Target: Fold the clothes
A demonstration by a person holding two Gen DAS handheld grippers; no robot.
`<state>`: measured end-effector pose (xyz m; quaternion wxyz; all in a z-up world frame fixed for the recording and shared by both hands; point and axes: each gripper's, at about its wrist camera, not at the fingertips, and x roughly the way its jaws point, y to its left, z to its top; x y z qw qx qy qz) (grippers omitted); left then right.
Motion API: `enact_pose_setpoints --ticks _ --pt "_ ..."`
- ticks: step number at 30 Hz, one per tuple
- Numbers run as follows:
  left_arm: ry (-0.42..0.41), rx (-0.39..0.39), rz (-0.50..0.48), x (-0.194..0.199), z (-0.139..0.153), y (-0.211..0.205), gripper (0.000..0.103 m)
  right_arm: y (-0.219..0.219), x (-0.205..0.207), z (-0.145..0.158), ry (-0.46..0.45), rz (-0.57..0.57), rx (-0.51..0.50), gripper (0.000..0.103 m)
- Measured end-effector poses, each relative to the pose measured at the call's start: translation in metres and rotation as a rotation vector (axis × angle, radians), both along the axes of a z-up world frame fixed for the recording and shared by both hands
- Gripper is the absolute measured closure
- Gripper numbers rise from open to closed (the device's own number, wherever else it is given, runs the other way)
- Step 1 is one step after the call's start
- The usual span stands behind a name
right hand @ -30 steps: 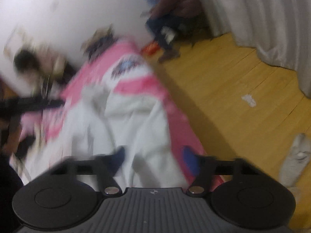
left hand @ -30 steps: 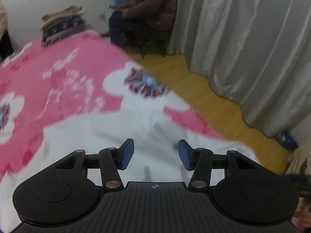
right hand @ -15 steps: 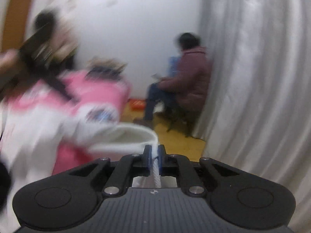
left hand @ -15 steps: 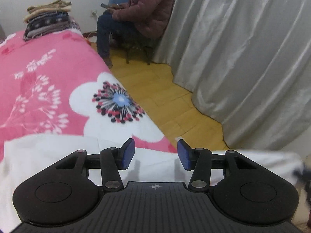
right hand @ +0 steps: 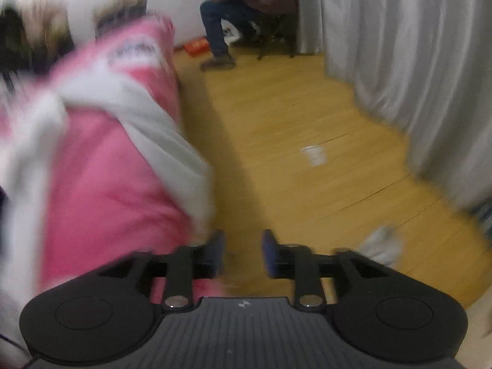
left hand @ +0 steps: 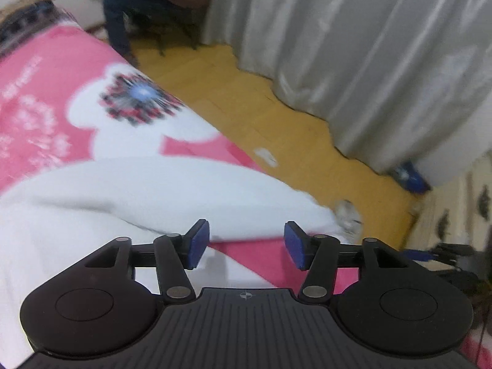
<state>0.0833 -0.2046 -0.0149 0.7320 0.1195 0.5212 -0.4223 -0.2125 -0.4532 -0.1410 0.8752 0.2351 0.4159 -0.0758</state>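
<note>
A white garment (left hand: 147, 196) lies spread across the pink flowered bed cover (left hand: 46, 80), its near edge just beyond my left gripper (left hand: 247, 243). That gripper's jaws are opening, with nothing between the blue pads. In the right wrist view the same white garment (right hand: 160, 126) trails, blurred, over the pink cover (right hand: 101, 184) at the bed's side. My right gripper (right hand: 243, 253) hangs over the bed's edge and the wooden floor (right hand: 292, 123); its jaws are opening and hold nothing.
A person sits on a chair (right hand: 246, 3) by the far wall. Grey curtains (left hand: 353, 46) hang along the right. A stack of folded clothes (left hand: 27, 15) rests at the bed's far end. A paper scrap (right hand: 313, 153) and a grey sock (right hand: 381, 243) lie on the floor.
My right gripper, shut on white cloth half a second ago, has let it go and swung down toward the floor. My left gripper tilted down toward the garment and widened.
</note>
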Motion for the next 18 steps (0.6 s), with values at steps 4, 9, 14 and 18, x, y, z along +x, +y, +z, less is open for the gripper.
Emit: enact_pose_setpoints --ticks 4,9,14,18 --pt "0.406 -0.087 0.193 0.021 -0.038 -0.004 0.042 -0.018 0.01 0.002 -0.07 -0.021 0.261 0.048" --pt "0.559 -0.136 0.467 0.041 -0.08 0.001 0.083 -0.032 0.025 -0.003 -0.116 -0.095 0.424 0.047" --pt "0.516 -0.354 0.47 0.035 -0.066 0.006 0.103 -0.029 0.032 -0.005 -0.106 -0.092 0.422 0.045" --pt "0.572 -0.492 0.509 0.04 -0.06 0.016 0.103 -0.039 0.048 -0.029 -0.064 -0.14 0.557 0.043"
